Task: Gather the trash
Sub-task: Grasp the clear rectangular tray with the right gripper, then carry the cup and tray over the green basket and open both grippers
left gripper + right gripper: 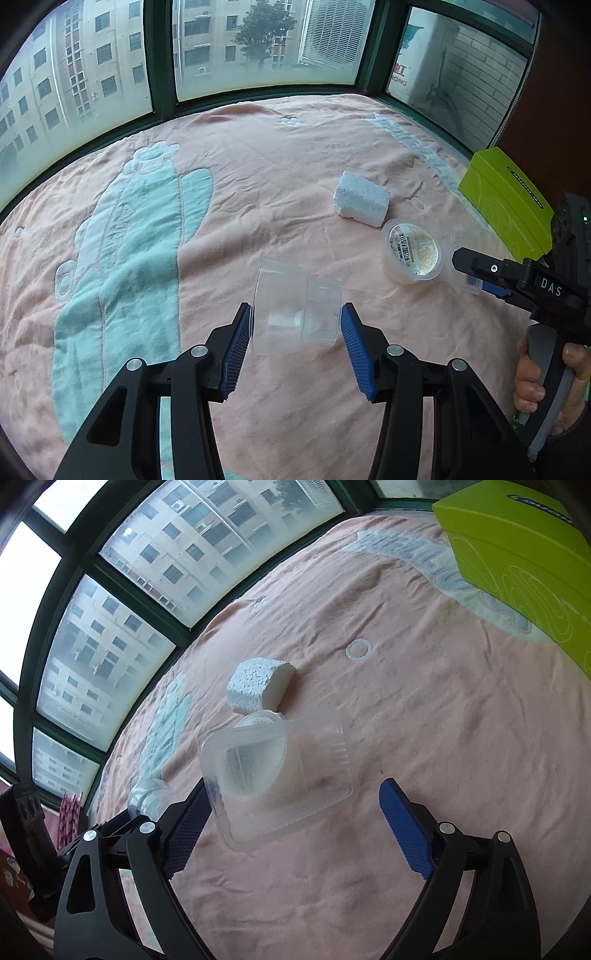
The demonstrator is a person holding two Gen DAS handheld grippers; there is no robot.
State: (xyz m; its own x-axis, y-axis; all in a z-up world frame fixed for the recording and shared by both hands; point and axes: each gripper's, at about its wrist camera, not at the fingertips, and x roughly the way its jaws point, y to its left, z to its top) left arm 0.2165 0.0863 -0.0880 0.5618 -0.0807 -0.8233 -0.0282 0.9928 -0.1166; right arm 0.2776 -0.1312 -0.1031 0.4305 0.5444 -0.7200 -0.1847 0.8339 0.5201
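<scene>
Nearest in the left wrist view: left tongs [295, 328] clamped on a clear plastic jar [295, 308], blue pads [236, 354] pressed against its two sides, jar lying sideways just above the pink bedspread [258, 177]. Nearest in the right wrist view: right tongs [291, 827] spread wide, gripping nothing, a clear square plastic tray [280, 771] between the fingers; left pad behind the tray's edge, whether touching cannot be told, right pad well clear of it. Tray resting on the bedspread with a round sealed cup [412, 254] tilted against its far side. Just beyond the cup, a white foam block [258, 686] on the bedspread. Farther right, a lime-green box [524, 565] at the bed's edge. Farthest, green-framed windows [162, 66] facing apartment blocks.
</scene>
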